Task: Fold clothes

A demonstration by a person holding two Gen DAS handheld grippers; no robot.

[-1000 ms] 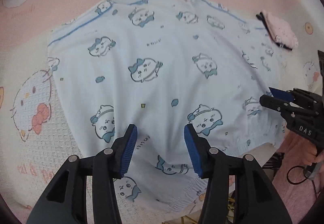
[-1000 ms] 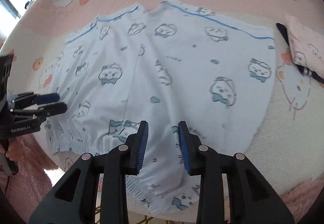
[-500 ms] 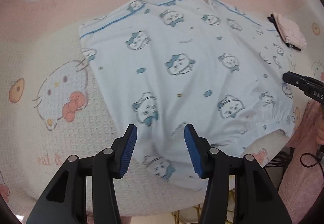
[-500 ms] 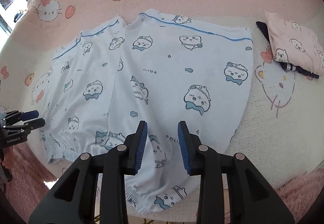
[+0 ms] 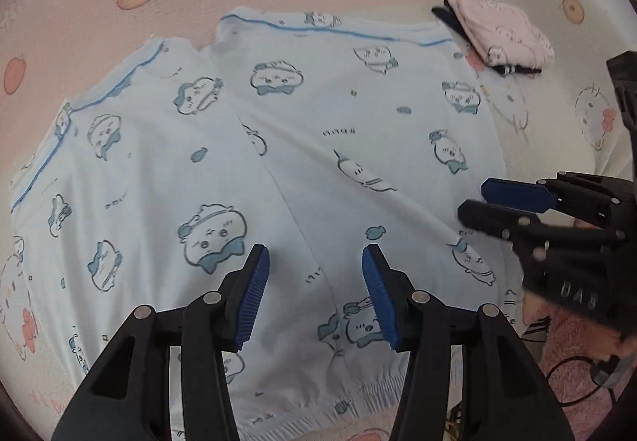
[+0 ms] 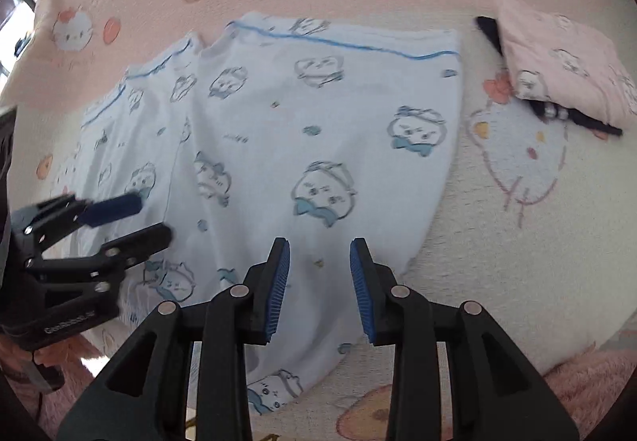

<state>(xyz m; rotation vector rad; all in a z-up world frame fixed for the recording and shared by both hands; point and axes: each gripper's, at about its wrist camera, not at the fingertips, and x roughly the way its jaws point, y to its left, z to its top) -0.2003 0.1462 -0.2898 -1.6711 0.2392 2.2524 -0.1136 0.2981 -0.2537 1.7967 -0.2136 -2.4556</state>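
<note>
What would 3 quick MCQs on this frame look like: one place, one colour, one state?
1. Where does the folded pink garment lie relative to the light blue printed shorts?
A. right of them
B. on top of them
C. left of them
2. What colour are the gripper pads?
A. red
B. blue
C. green
3. What is the right gripper doing?
A. clamping the shorts
B. open, empty
C. shut on nothing

A: it sits apart on the pink blanket.
B: blue ribbed pads.
B: wide gap; the left gripper is likewise open.

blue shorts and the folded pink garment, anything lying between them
Only bare blanket between the blue shorts and the folded pink garment, seen in the right wrist view.
</note>
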